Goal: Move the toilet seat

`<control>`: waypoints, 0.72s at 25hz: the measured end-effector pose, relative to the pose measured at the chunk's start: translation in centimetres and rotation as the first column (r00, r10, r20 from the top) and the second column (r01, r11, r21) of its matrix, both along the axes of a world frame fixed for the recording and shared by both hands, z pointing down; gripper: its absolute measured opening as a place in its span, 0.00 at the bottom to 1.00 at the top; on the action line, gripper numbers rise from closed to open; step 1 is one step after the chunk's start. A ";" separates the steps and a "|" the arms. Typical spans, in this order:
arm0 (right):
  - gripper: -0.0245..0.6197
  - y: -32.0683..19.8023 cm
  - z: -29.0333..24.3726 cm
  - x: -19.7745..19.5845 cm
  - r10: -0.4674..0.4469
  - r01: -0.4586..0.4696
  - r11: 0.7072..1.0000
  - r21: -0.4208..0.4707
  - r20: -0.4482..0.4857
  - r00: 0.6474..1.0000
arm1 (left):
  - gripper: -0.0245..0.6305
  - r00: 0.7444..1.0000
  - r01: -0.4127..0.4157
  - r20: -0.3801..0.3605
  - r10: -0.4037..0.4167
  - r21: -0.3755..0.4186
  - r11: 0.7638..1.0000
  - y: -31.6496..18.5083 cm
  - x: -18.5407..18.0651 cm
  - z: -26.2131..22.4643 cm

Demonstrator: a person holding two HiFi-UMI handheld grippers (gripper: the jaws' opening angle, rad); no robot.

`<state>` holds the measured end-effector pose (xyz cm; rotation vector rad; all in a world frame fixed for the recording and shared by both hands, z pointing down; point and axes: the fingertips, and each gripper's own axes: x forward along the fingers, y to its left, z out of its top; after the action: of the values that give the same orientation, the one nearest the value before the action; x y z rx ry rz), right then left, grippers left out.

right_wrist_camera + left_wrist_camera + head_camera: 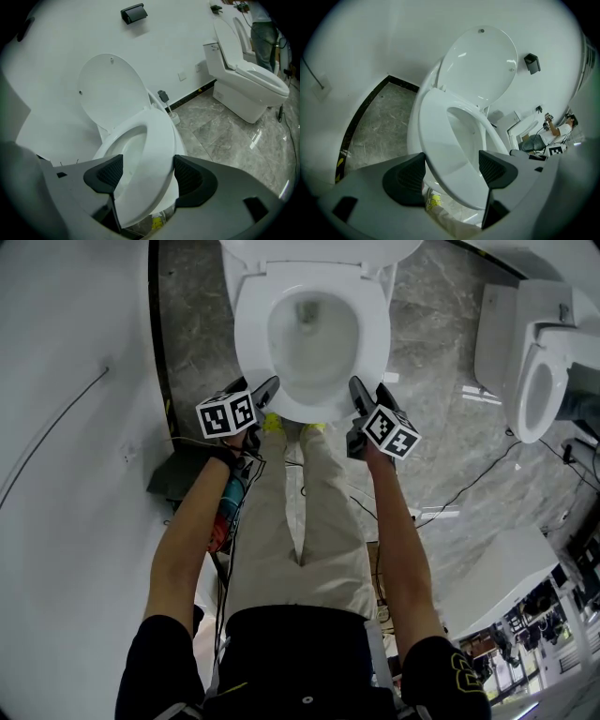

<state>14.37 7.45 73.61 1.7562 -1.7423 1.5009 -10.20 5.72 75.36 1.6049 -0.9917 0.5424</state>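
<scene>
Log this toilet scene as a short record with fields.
seat: white toilet seat, front edge lifted off the bowl, tilted
lid: lid raised, standing upright behind the seat
left gripper: left gripper clamped on the seat's front, left side
right gripper: right gripper clamped on the seat's front, right side
nearby: second toilet on the grey stone floor

A black short-sleeved shirt [300,652] is worn, with yellow print noted on the right sleeve [457,673]. Beige trousers [305,521] and yellow-green shoes [272,423] are recorded. The left gripper [269,390] and right gripper [359,393] are grey-bodied, fitted with black ribbed pads [405,178]. Each is topped by a black-and-white marker cube [227,415].
</scene>
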 end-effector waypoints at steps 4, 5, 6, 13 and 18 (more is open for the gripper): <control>0.56 -0.1 -0.7 0.1 0.010 -0.010 1.000 0.012 0.002 1.000 | 0.61 1.000 0.026 -0.007 -0.026 -0.013 1.000 -0.2 -0.3 -0.6; 0.56 -0.1 -0.7 0.1 0.013 -0.013 1.000 0.013 0.002 1.000 | 0.61 1.000 0.019 -0.012 -0.019 -0.011 1.000 -0.2 -0.2 -0.7; 0.56 -0.1 -0.8 0.1 0.017 -0.017 1.000 0.013 0.002 1.000 | 0.61 1.000 0.010 -0.017 -0.010 -0.008 1.000 -0.2 -0.1 -0.8; 0.56 -0.3 -1.5 0.2 0.038 -0.038 0.999 0.019 0.004 0.999 | 0.61 0.999 0.021 -0.030 -0.021 -0.003 1.000 -0.4 -0.3 -1.6; 0.57 -0.5 -2.4 0.1 0.032 -0.033 0.999 0.035 0.022 0.999 | 0.61 0.996 0.058 -0.061 -0.058 -0.004 0.998 -0.8 -0.4 -2.4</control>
<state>14.49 6.91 71.24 1.8006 -1.7693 1.5171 -10.57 4.95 73.01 1.5766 -0.9886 0.4521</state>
